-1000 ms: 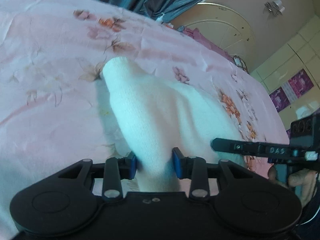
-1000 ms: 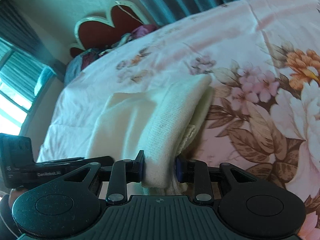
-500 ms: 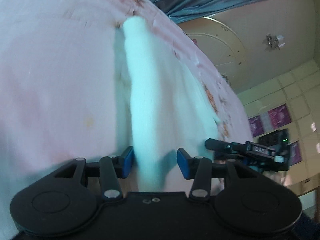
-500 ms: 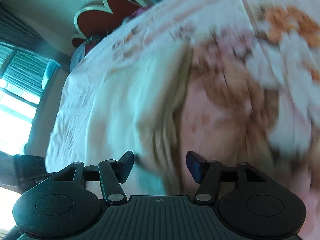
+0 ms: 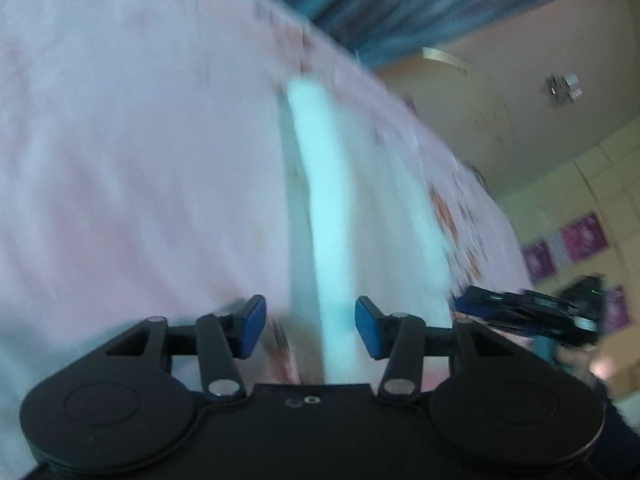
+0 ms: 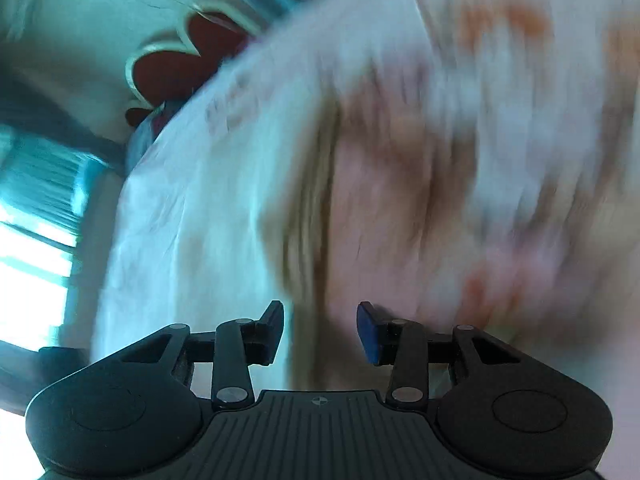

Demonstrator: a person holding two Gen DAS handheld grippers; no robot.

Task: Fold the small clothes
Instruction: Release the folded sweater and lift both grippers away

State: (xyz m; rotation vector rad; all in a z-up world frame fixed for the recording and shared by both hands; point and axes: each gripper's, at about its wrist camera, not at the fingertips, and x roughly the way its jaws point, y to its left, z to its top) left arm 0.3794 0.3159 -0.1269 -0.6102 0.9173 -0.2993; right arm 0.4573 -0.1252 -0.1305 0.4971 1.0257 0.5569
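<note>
- Both views are smeared by motion blur
- The left gripper has its jaws apart and opening; a raised fold of the white cloth runs between the blue pads without touching either
- The cloth lies on the pink floral sheet, stretching away from the gripper toward the far edge of the bed
- At the right edge of the left view the right gripper shows, held in a hand, just beside the cloth
- In the right view the right gripper has its jaws apart and closing; the cloth's edge lies between them, and whether a pad touches it is too blurred to tell
- A red headboard and a bright window sit beyond the bed
</note>
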